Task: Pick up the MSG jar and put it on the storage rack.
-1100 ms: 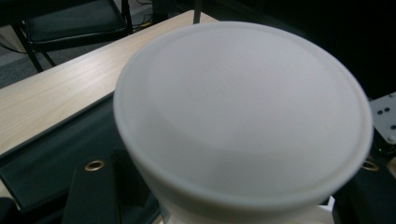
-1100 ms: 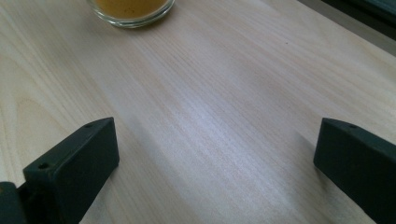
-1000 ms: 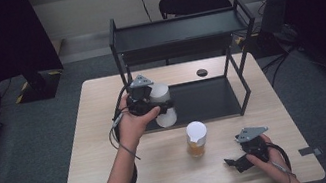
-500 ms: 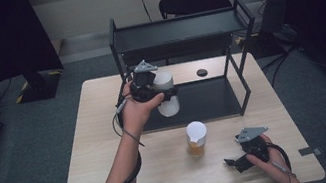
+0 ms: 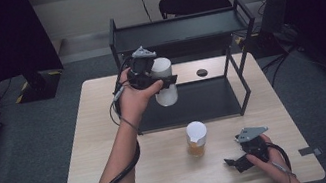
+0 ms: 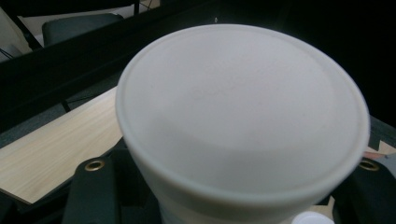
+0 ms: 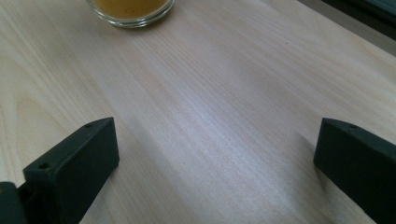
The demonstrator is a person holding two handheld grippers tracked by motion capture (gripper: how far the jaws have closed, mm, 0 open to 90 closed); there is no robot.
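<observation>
The left gripper (image 5: 165,82) pinches the white cup (image 5: 164,82) around its wall (light, probably thin, crushable), so grip gently; the right gripper (image 5: 237,162) rests spread.

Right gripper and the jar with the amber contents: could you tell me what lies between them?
Nothing: bare table runs from the open right gripper to the jar in its own view.
</observation>
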